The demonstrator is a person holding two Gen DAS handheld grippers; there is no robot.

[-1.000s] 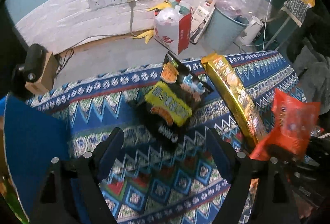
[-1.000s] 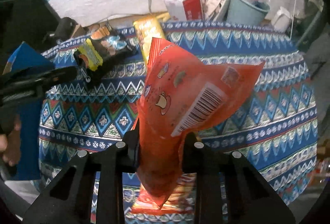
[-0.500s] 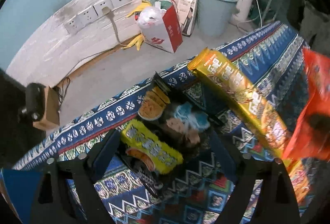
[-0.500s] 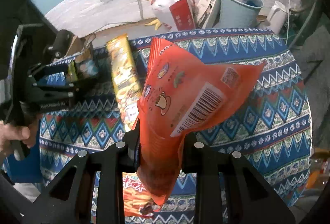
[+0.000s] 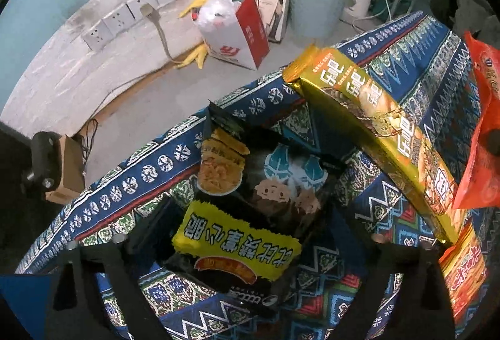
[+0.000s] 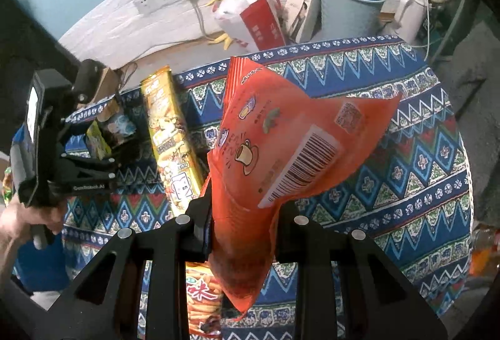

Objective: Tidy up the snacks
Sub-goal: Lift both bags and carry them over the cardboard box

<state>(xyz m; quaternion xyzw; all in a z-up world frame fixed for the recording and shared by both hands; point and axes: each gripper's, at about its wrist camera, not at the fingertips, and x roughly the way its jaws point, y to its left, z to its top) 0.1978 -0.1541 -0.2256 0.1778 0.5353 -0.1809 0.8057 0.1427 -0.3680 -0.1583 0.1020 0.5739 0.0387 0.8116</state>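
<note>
Closed in on the black-and-yellow snack bag (image 5: 250, 215) since a second ago: left gripper (image 5: 250, 230) now wide open, empty, one finger on each side of its near end. Bag's long axis straight ahead toward the far edge of the patterned tablecloth (image 5: 337, 302); left hand clearly nearer. Just right, gold biscuit pack (image 5: 375, 133) running diagonally to the far edge. Right gripper (image 6: 240, 224) clamped on the orange snack bag (image 6: 290, 139), held aloft near the cloth's near edge.
</note>
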